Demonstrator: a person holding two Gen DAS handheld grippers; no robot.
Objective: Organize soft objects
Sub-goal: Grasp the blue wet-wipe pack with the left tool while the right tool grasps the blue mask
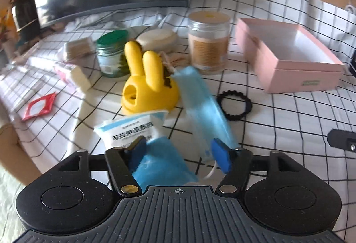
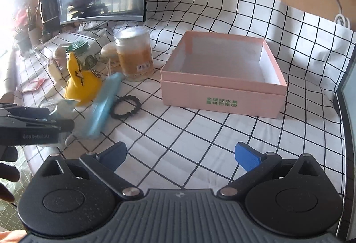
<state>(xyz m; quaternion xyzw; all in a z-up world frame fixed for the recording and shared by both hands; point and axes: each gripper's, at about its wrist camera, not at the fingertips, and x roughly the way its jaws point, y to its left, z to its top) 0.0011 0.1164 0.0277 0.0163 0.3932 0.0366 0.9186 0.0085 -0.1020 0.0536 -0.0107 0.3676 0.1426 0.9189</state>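
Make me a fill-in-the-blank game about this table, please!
1. The open box on the checked cloth is the colour ____.
2. The bunny-eared holder is ____.
3. The black ring lies between the blue mask and the ____.
4. The wide-open right gripper holds ____.

Missing words: pink; yellow; box; nothing
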